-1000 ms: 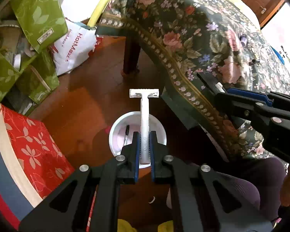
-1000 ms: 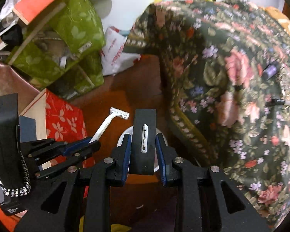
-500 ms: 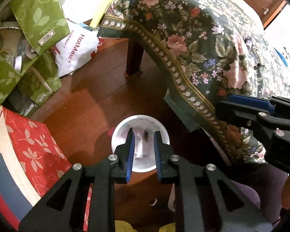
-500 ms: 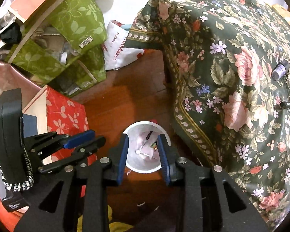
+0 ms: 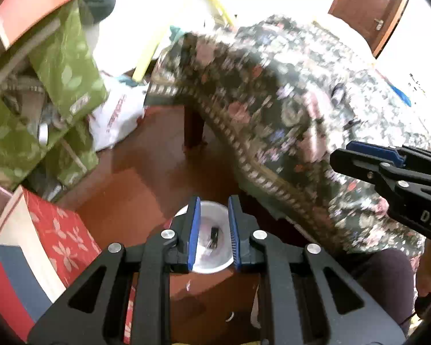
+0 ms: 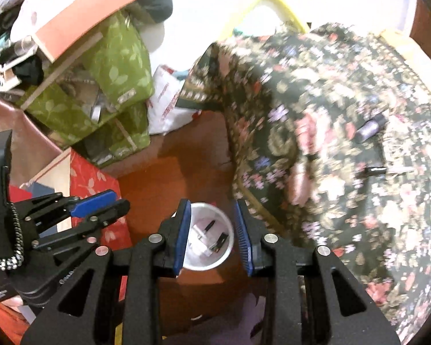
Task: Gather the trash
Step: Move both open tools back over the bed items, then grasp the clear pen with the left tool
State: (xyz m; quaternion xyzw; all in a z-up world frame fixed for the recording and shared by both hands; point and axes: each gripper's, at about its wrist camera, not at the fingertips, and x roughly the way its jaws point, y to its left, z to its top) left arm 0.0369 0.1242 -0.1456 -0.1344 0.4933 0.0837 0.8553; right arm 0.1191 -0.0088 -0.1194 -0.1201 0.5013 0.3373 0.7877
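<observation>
A small white bin (image 5: 212,266) (image 6: 207,266) stands on the red-brown wooden floor, straight below both grippers. Inside it lie a white razor (image 6: 199,238) and a black flat piece (image 6: 219,241) (image 5: 214,234). My left gripper (image 5: 214,201) hangs above the bin, open a little, with nothing between its blue pads. My right gripper (image 6: 212,204) is open slightly wider and is also empty. Each gripper shows in the other's view, the right gripper (image 5: 340,158) at the right edge and the left gripper (image 6: 120,204) at the left. The views are motion-blurred.
A table under a dark floral cloth (image 5: 287,100) (image 6: 330,115) fills the right, with a dark table leg (image 5: 192,126) and a small purple tube (image 6: 370,128) on top. Green leaf-print bags (image 6: 115,80), a white plastic bag (image 5: 117,115) and a red floral box (image 5: 60,230) crowd the left.
The left gripper let go of the white razor and the right let go of the black piece. Both now lie in the bin. Both grippers have risen away from it.
</observation>
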